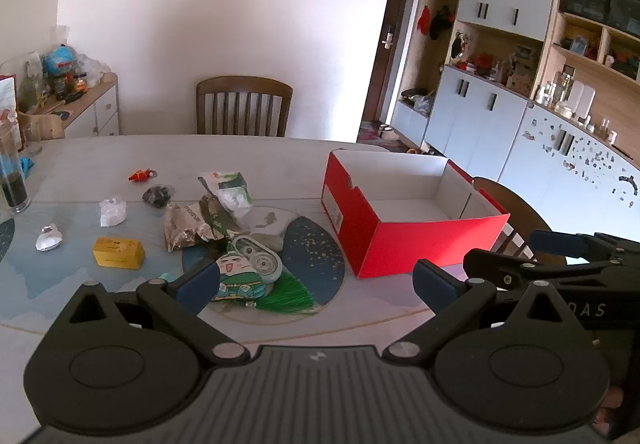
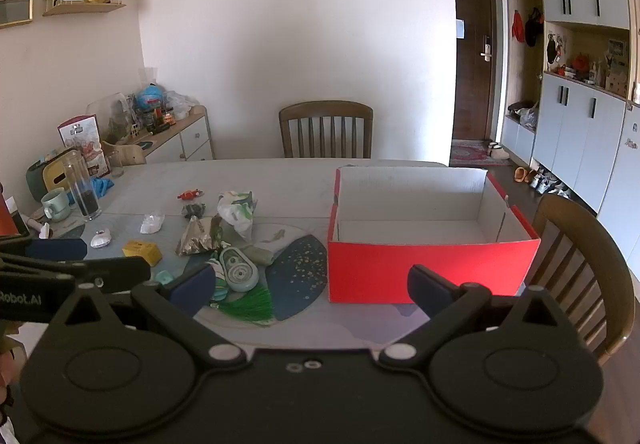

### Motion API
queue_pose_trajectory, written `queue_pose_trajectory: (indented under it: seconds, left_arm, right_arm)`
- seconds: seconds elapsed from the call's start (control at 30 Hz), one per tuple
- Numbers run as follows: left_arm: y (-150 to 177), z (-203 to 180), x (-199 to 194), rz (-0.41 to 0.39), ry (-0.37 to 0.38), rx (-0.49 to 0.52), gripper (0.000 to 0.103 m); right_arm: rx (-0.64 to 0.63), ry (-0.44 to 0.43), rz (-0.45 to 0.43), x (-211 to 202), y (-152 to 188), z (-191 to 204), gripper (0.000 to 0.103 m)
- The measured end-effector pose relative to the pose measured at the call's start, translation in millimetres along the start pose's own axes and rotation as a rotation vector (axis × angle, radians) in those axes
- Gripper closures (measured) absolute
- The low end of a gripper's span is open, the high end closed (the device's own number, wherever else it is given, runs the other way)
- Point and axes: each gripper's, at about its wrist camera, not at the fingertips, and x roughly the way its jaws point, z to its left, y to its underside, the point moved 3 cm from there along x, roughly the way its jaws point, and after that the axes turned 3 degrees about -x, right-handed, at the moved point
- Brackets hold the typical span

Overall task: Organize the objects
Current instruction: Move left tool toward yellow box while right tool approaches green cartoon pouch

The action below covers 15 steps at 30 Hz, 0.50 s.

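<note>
red box [image 2: 432, 268] sits open and empty on the counter [image 2: 280, 172], and all the clutter is piled just left of it, none of it inside yet. both grippers hover at the near edge, jaws spread wide on the left gripper [image 1: 316, 286] and the right gripper [image 2: 312, 286], nothing held in either.

stuff that could go sideways imo: the foil bag [image 1: 188, 224] and the white-green bag [image 1: 232, 192] left of the box are crumpled and overlapping, so a pinch there might drag both or slip off the shiny foil. the tape thing [image 1: 256, 260] lies on top of a cartoon card with a green tassel [image 1: 286, 296], grab one and the other probably comes along or flops off halfway to the box. the yellow block [image 1: 119, 253] further left looks easiest. tall glass [image 2: 82, 188] far left of the box could get knocked on a wide reach. box looks like light cardboard, so a bump on its wall might shove it.

writing: "robot.ai" on the left gripper in the right view, "das" on the right one in the left view. foil bag has print but i can't read it.
</note>
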Motion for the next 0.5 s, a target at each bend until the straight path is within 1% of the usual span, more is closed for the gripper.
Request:
queue_pose_trajectory:
  seconds: [0.3,0.5]
  left_arm:
    - [-4,10,2,0.0,0.004,-0.011,0.0]
    - [-9,23,7,0.002,0.004,-0.013,0.0]
  right_arm:
    - [-0.012,-0.001,0.002,6,-3,8,0.003]
    - [-0.019,-0.003,0.004,16,-8,18,0.003]
